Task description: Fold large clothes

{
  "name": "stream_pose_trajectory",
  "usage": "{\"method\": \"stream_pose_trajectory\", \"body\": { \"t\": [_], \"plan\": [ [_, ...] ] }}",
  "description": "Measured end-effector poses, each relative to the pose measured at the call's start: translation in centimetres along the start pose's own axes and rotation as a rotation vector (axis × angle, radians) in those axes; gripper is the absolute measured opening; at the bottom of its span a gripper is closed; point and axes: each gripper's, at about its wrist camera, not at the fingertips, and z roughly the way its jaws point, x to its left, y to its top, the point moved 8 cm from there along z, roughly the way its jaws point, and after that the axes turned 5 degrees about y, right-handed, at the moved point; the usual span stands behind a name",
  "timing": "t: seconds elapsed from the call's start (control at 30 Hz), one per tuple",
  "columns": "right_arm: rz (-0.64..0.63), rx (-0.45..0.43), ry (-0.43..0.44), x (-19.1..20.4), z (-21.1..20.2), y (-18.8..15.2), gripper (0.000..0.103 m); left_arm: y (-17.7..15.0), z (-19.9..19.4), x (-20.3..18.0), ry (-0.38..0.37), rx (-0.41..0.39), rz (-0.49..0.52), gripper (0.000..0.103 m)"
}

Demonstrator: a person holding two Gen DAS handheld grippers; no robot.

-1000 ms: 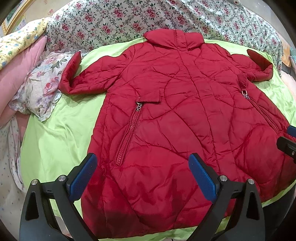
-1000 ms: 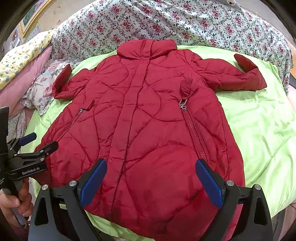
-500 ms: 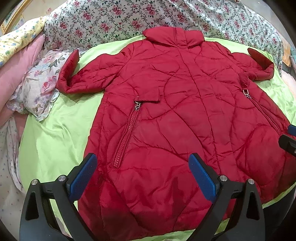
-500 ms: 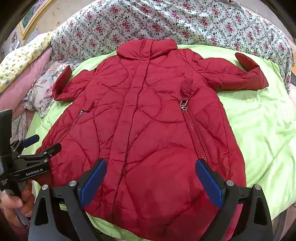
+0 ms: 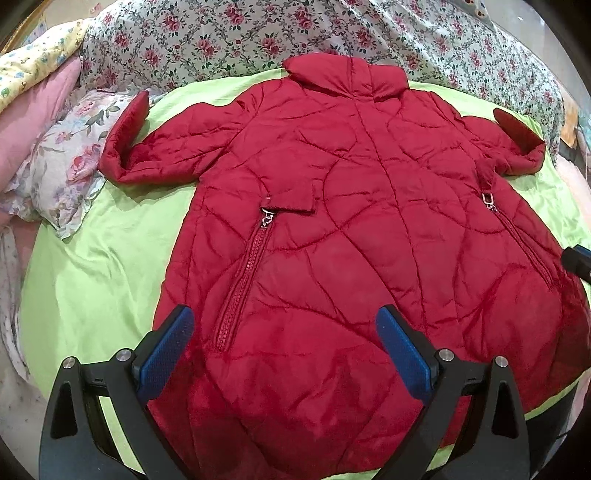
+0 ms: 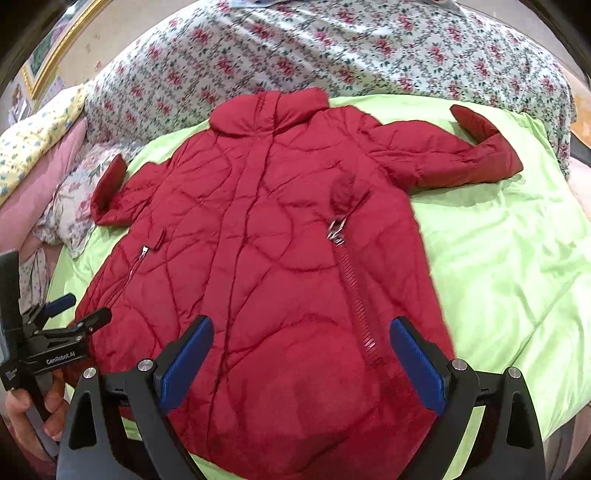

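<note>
Coat (image 5: 354,236), red and quilted, lies spread flat on a lime-green sheet (image 5: 110,266), front up, collar (image 5: 347,74) toward 12 o'clock and hem toward 6 o'clock. In the left wrist view its sleeves reach out to 10 o'clock and 2 o'clock, each cuff turned back; the 10 o'clock cuff (image 5: 129,125) sits just beside a pale flowered pillow (image 5: 62,173). Two zipped pockets run down the front: one zipper (image 5: 243,284) slants from the centre toward 7 o'clock under a small flap, the other zipper (image 5: 524,240) lies toward 3 o'clock. A rose-print quilt (image 5: 229,33) is heaped beyond the collar across 12 o'clock, with pink bedding (image 5: 29,107) at 9 to 10 o'clock. The left gripper (image 5: 284,354) hangs over the coat's lower part, near the hem, its blue pads (image 5: 166,350) spread wide with nothing between them; whether they touch the fabric cannot be told. In the right wrist view the coat (image 6: 280,266) fills the middle, one sleeve (image 6: 450,155) stretched to 2 o'clock across the sheet (image 6: 509,266). The right gripper (image 6: 303,365) also hovers above the hem area, its pads (image 6: 184,362) wide apart and holding nothing. At 8 o'clock there, the left gripper (image 6: 74,314) shows from the side at the coat's edge, gripped by a hand (image 6: 33,410); its fingers stand apart.
</note>
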Motion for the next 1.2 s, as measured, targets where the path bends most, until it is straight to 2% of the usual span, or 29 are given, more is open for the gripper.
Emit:
{"method": "stream_pose_trajectory", "body": {
  "t": [0.23,0.4,0.53,0.87,1.03,1.2],
  "plan": [
    [0.072,-0.032,-0.009,-4.1,0.2,2.3,0.097,1.0,1.2,0.4,-0.047,0.034,-0.034,0.1],
    [0.125,-0.046,-0.045,-8.0,0.2,4.5,0.097,2.6,1.5,0.7,-0.062,0.014,-0.046,0.1],
    [0.204,-0.055,-0.041,-11.4,0.8,6.4,0.097,3.9,1.9,1.0,-0.087,0.009,-0.071,0.1],
    [0.248,-0.09,-0.182,-20.4,3.7,11.9,0.096,6.5,3.4,1.5,-0.094,-0.005,-0.094,0.1],
    [0.24,-0.128,-0.298,-26.0,5.1,15.7,0.095,7.4,4.4,1.4,-0.098,-0.006,-0.104,0.1],
    [0.224,-0.109,-0.38,-30.2,7.8,18.6,0.086,7.8,5.6,1.1,-0.109,0.017,-0.115,0.1]
  ]
}}
